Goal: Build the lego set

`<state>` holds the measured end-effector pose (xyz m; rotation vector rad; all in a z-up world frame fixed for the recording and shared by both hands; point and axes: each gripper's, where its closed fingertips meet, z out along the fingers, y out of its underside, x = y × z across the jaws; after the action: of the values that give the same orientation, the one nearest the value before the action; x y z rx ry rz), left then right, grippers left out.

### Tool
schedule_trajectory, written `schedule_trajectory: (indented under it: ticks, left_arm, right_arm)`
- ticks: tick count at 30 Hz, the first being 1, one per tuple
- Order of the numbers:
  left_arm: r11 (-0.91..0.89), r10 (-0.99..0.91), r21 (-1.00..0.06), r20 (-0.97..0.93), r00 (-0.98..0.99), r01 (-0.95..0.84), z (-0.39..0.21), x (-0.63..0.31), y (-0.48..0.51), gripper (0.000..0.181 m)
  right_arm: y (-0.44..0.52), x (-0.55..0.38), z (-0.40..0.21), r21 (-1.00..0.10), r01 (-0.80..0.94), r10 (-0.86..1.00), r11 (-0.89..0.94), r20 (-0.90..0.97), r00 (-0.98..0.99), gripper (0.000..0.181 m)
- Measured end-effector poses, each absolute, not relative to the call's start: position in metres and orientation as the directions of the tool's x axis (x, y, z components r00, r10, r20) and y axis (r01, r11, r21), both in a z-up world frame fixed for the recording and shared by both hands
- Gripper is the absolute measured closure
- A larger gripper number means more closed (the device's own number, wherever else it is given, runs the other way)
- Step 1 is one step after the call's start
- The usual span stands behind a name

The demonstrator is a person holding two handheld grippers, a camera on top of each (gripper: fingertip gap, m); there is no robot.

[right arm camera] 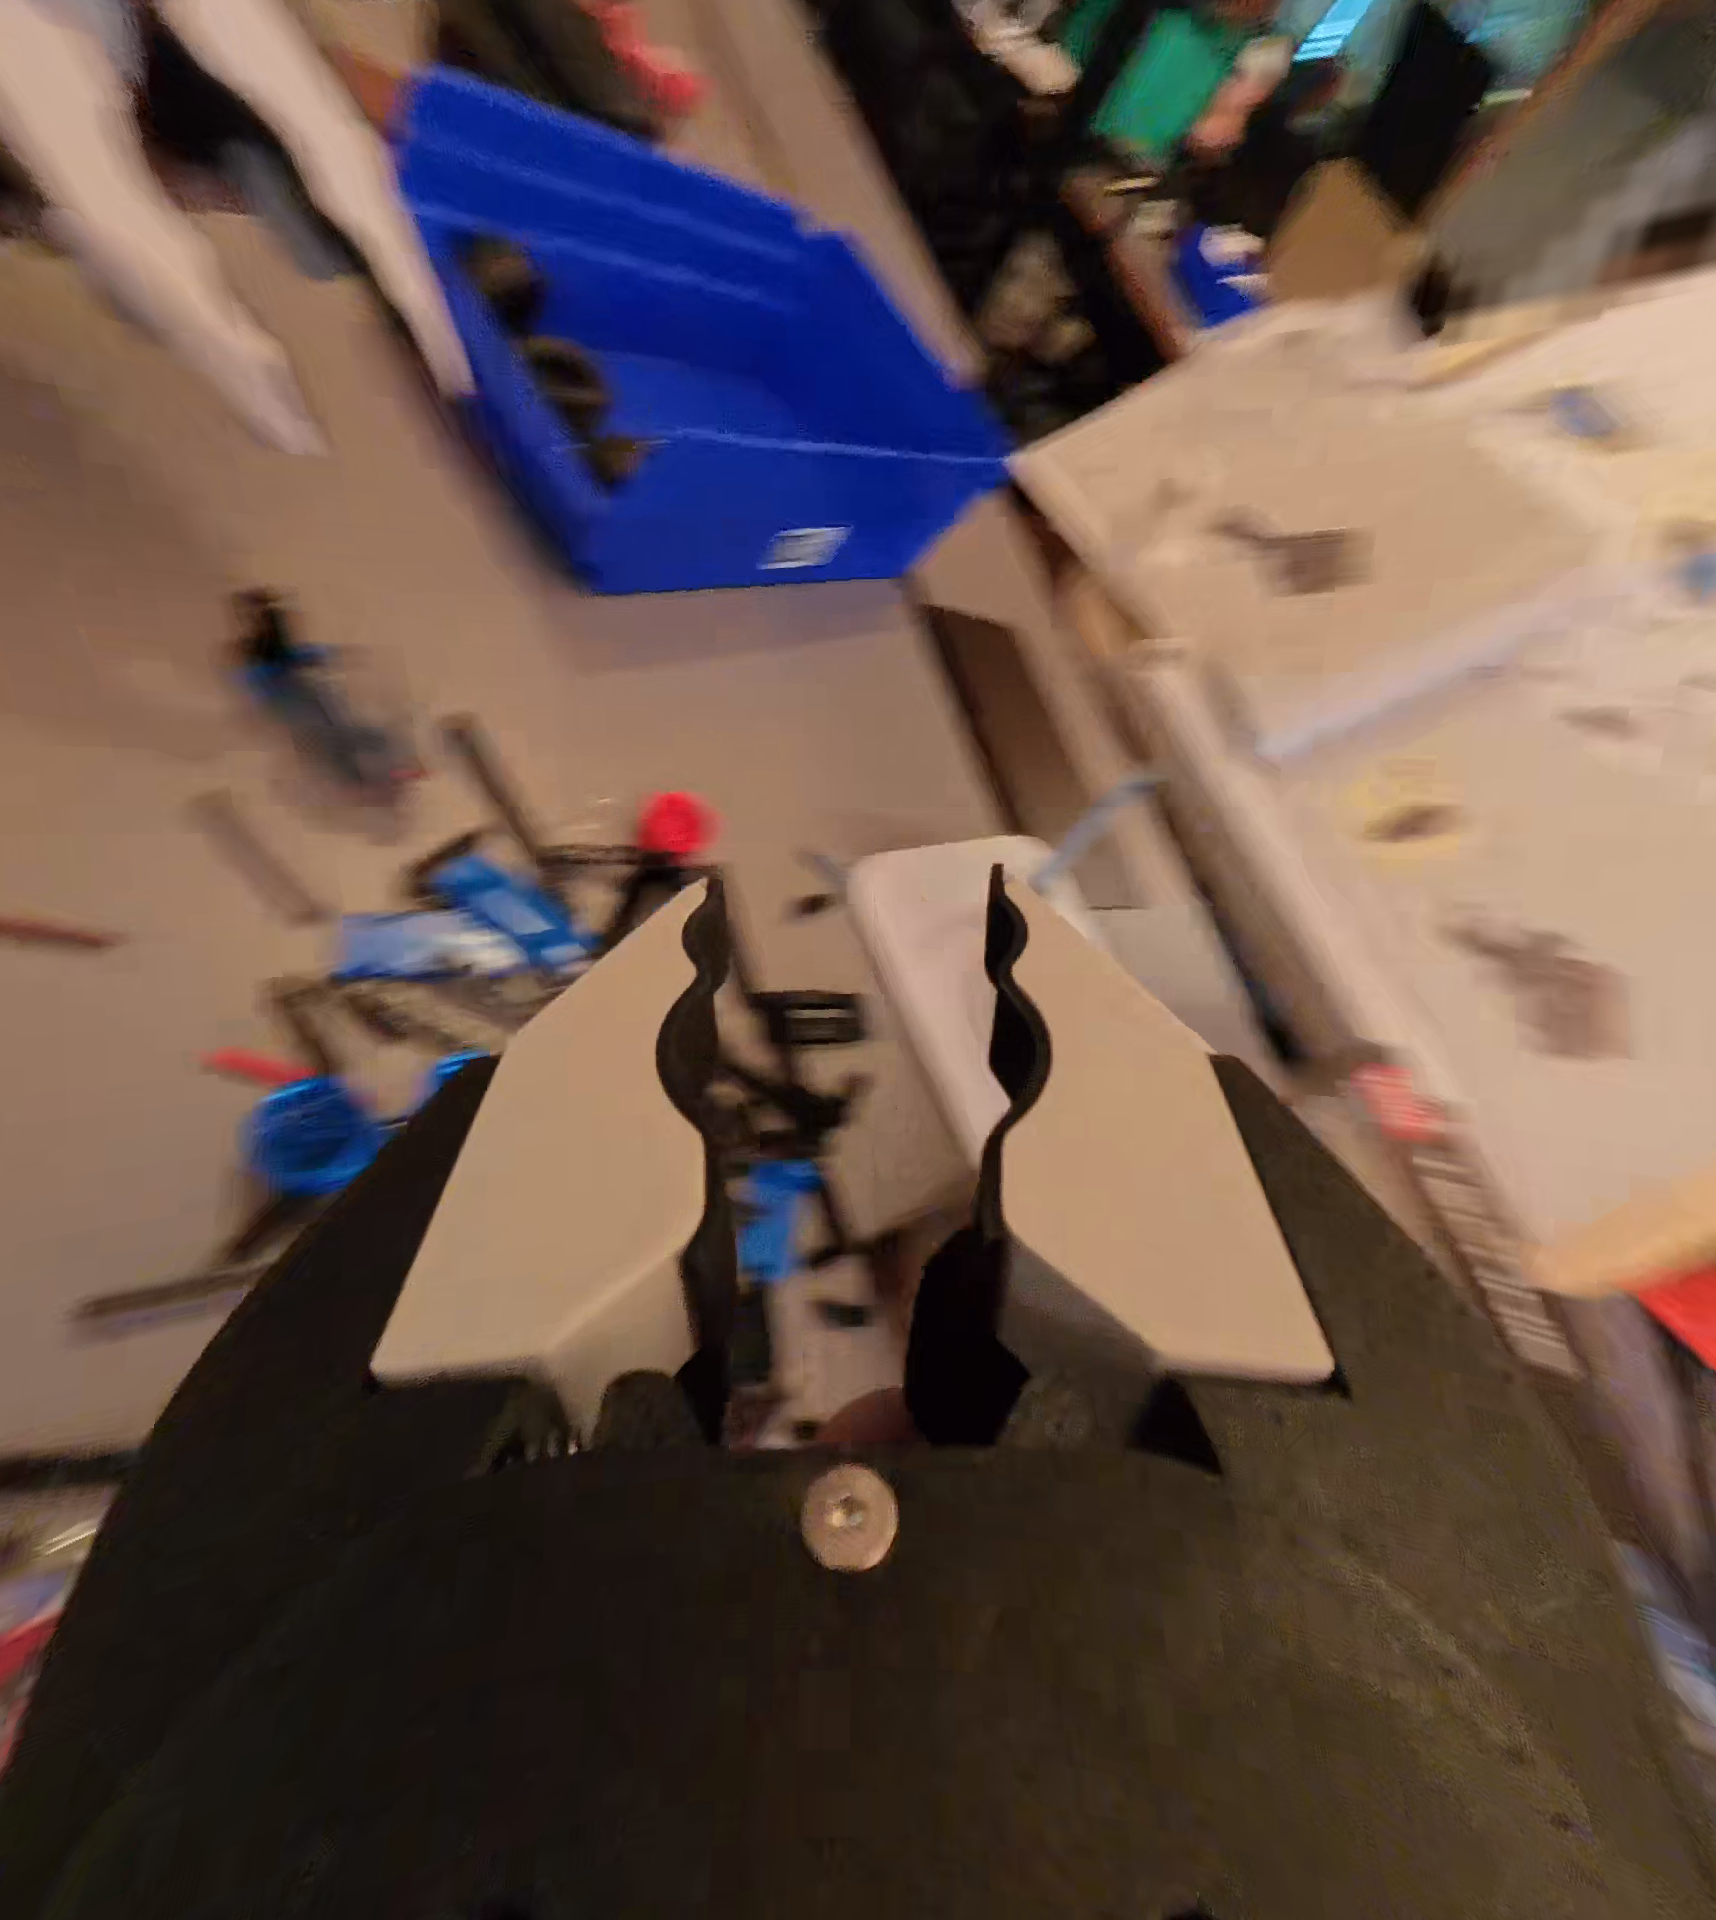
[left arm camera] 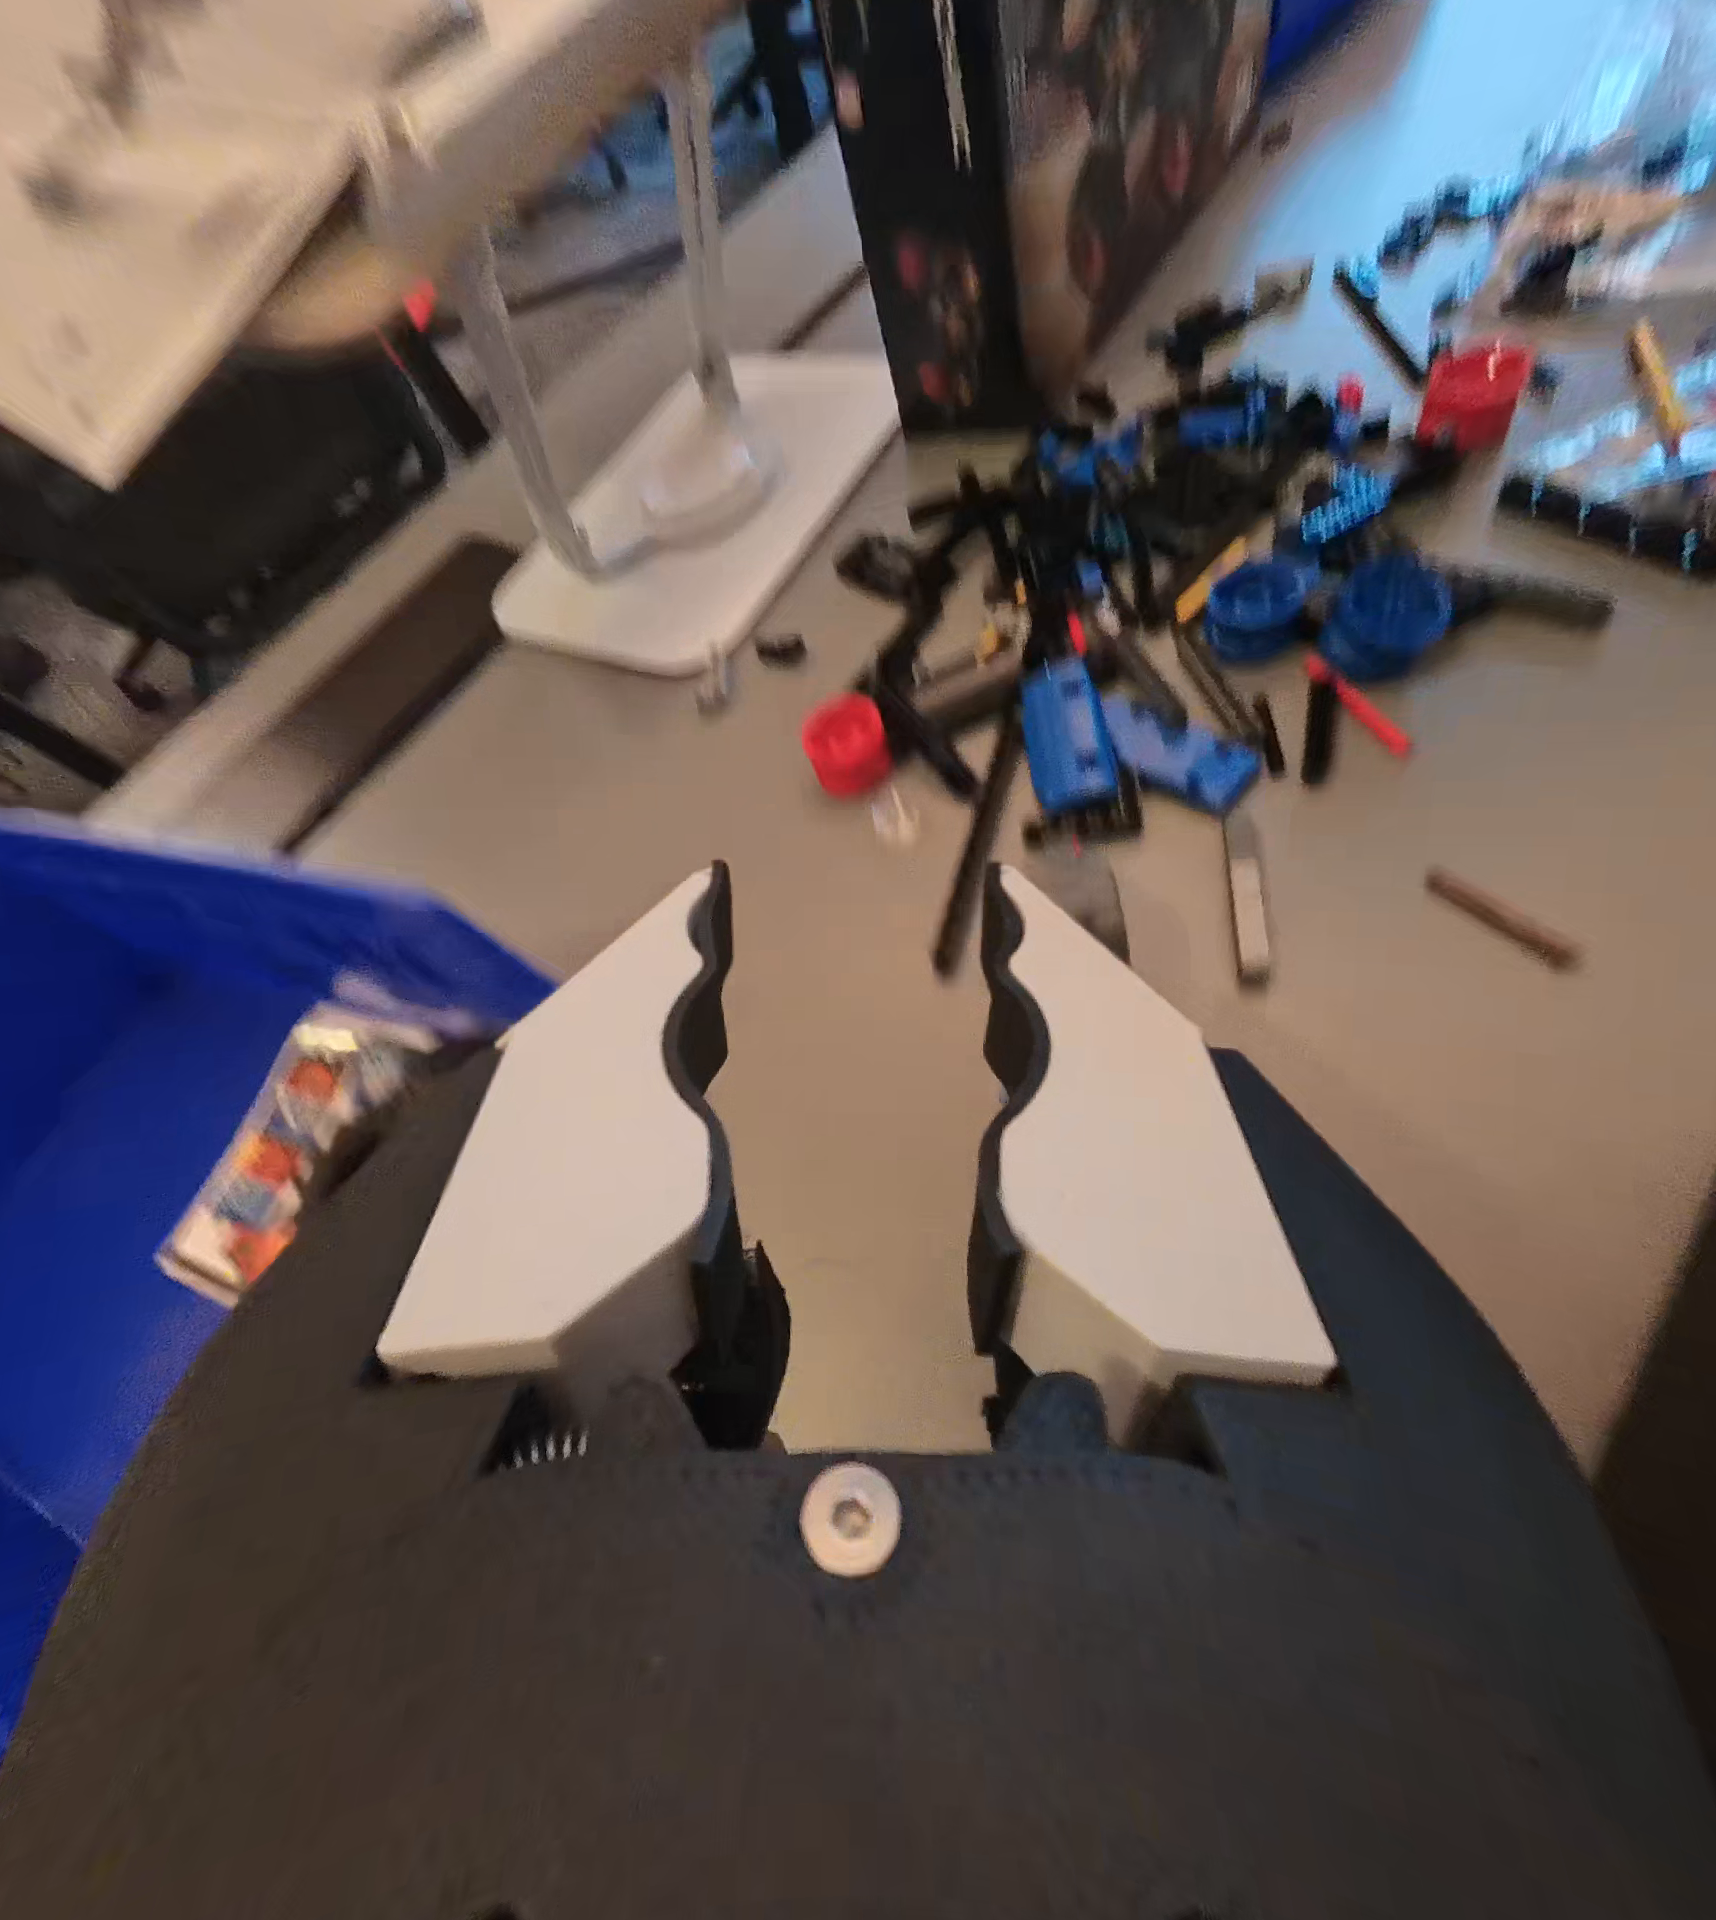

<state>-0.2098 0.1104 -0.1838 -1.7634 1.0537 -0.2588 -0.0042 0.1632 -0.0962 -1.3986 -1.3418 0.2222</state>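
Note:
A pile of loose blue, black and red lego pieces (left arm camera: 1124,582) lies on the grey table ahead of my left gripper (left arm camera: 854,883), which is open, empty and held above the table short of the pile. A red round piece (left arm camera: 846,740) and a blue block (left arm camera: 1070,740) lie at the pile's near edge, with blue wheels (left arm camera: 1259,608) to the right. My right gripper (right arm camera: 849,894) is open and empty above the same pile (right arm camera: 521,935), seen blurred; a red round piece (right arm camera: 677,821) lies just beyond its fingertips.
A dark set box (left arm camera: 1030,187) stands behind the pile. A white stand base (left arm camera: 698,530) with clear posts carries an open instruction booklet (left arm camera: 106,197), also at right in the right wrist view (right arm camera: 1456,675). A blue bin (left arm camera: 106,1091) sits left; it also shows far ahead (right arm camera: 688,343). Spacing between my two grippers at the tips: around 25 cm. The left tips stand about 15 cm off the blue block (left arm camera: 1070,740). It turns up in the right wrist view (right arm camera: 511,891) as well.

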Motion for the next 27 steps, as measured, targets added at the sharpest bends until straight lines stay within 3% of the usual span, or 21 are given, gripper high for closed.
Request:
schedule_trajectory:
  ticks: [6,9,12,15,27]
  left_arm:
    - [0.057,-0.664,-0.804,-0.473,0.58,-0.591,-0.106,-0.153,0.207,0.135]
    - [0.084,-0.632,-0.798,-0.506,0.587,-0.597,-0.085,-0.132,0.264,0.135]
    - [0.056,-0.626,-0.796,-0.499,0.6,-0.603,-0.084,-0.123,0.312,0.133]
    - [0.029,-0.604,-0.786,-0.506,0.616,-0.617,-0.091,-0.123,0.345,0.131]
    - [0.054,-0.647,-0.819,-0.464,0.605,-0.571,-0.108,-0.118,0.355,0.134]
  right_arm:
    - [0.32,0.055,-0.005,-0.797,0.579,0.611,0.174,0.549,0.571,0.119]
    - [0.392,0.082,-0.005,-0.695,0.707,0.51,0.128,0.658,0.554,0.117]
    - [0.43,0.082,-0.022,-0.742,0.669,0.595,0.05,0.56,0.577,0.109]
    - [0.453,0.083,-0.041,-0.723,0.69,0.618,0.028,0.555,0.557,0.103]
    - [0.463,0.085,-0.047,-0.718,0.692,0.601,0.083,0.59,0.54,0.12]
